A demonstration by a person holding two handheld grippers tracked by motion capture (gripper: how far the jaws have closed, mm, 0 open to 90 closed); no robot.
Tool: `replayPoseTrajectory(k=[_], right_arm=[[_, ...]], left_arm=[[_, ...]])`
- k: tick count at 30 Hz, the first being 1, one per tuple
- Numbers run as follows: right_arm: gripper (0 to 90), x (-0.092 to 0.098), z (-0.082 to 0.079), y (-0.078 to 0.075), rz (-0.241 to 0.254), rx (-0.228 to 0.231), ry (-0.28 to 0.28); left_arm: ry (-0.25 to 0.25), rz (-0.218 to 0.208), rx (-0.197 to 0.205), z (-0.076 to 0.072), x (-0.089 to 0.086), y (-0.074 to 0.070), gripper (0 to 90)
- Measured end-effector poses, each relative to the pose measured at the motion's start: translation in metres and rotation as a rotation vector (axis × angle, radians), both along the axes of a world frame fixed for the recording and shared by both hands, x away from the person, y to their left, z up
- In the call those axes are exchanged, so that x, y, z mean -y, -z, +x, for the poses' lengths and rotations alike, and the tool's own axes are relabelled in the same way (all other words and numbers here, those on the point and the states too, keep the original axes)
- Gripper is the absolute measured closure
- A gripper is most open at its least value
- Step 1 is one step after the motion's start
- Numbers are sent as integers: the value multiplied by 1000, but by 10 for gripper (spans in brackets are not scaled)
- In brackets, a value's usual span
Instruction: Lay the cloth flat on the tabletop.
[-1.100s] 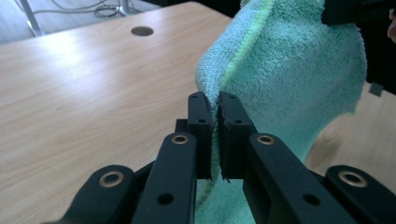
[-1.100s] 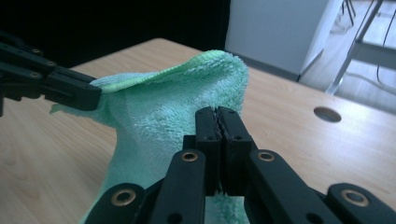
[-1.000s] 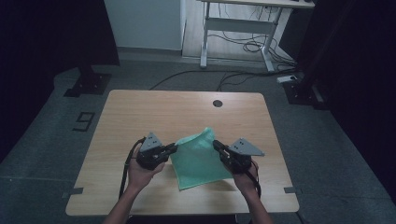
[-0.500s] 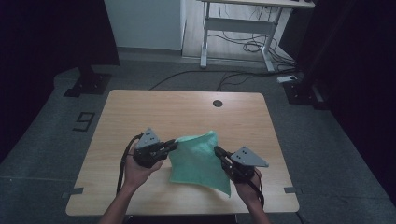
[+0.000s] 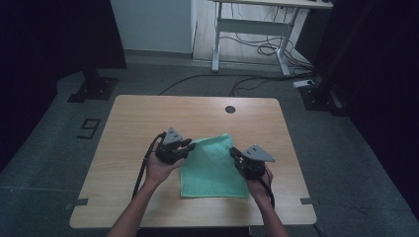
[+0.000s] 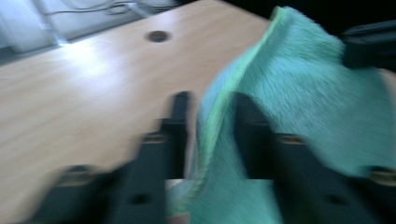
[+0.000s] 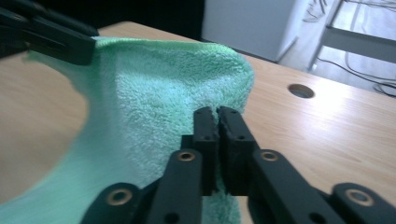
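One green towel lay flat on one wooden table, toward 6 o'clock of its centre. Two forearms entered from 6 o'clock. Left gripper, at the towel's 10 o'clock corner, had just been opening, towel edge loose between parted jaws. Right gripper, at 3 o'clock, had just been opening; in its own view the jaws stood nearly together on the towel edge.

both forearms come in from the near edge, each hand gripping a tool low over the worktop, the left tool with jaws parted after just opening, the right tool with jaws nearly together though just easing apart, tips pointing inward.
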State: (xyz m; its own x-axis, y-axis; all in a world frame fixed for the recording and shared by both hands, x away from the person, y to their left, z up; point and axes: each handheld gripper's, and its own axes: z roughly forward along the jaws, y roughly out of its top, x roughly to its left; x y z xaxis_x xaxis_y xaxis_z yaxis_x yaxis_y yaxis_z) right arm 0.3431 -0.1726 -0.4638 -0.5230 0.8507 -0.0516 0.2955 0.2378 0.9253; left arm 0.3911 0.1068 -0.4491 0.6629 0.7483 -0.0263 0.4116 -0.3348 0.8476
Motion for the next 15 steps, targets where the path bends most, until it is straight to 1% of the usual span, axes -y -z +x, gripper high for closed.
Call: replayPoseTrajectory(k=[1,2,4,6,7,9,11,15], right_arm=[[691,0,10,4,-16,-15,28],[669,0,17,8,-35,-22,63],[629,3,23,13,-13,-39,71],[618,4,20,14,-22,-26,69],[616,4,19,14,-25,-26,53],[613,3,16,16,-33,-30,41],[609,2,14,20,-42,-45,26],[603,2,14,32,-57,-90,18]], left_arm=[[-21,7,-9,7,1,2,501],[-35,5,-2,10,0,3,454],[-49,-9,7,12,-5,3,384],[-50,-15,7,7,-11,3,381],[-53,-13,7,5,-12,3,382],[-49,-20,-10,-1,-14,6,386],[-45,-14,-28,-9,-13,12,401],[-11,23,-80,-20,-6,34,416]])
